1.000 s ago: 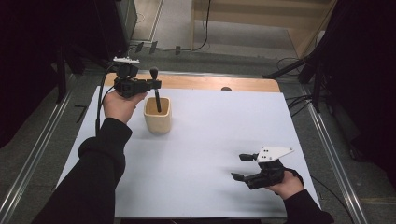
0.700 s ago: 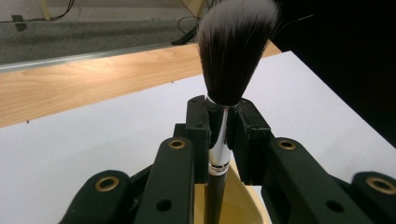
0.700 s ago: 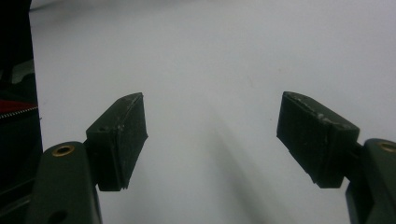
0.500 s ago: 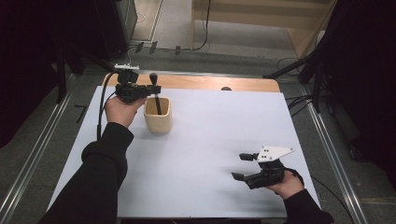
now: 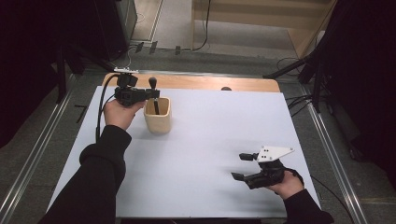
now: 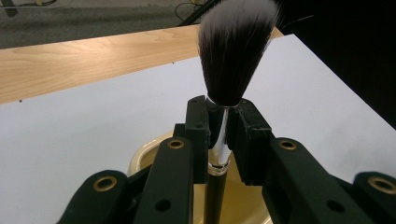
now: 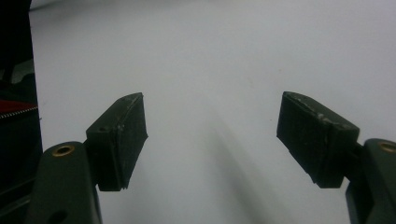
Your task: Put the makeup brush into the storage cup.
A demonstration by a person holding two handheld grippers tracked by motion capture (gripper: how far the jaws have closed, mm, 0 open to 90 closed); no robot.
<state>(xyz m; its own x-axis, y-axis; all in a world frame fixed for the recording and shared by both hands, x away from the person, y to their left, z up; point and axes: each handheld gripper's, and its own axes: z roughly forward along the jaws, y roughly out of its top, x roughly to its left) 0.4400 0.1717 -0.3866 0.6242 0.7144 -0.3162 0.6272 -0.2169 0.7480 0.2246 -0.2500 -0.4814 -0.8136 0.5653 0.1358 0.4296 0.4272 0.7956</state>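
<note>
Left gripper [image 6: 223, 128], upper left of the high view, has its jaws clamped on the silver ferrule of a makeup brush [image 6: 233, 51], bristles up, handle inside the tan cup [image 5: 158, 116]. Right gripper [image 5: 239, 166], lower right, rests on the white table [image 5: 210, 140], jaws spread wide, holding nothing.

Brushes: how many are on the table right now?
1. The brush stands bristles-up with its handle inside the beige cup, gripped at the ferrule by the left claw. More could be hidden in the cup.

Left claw [image 5: 150, 94] clamped tight, arm stretched forward; right claw [image 5: 243, 166] spread wide, held low near body.
</note>
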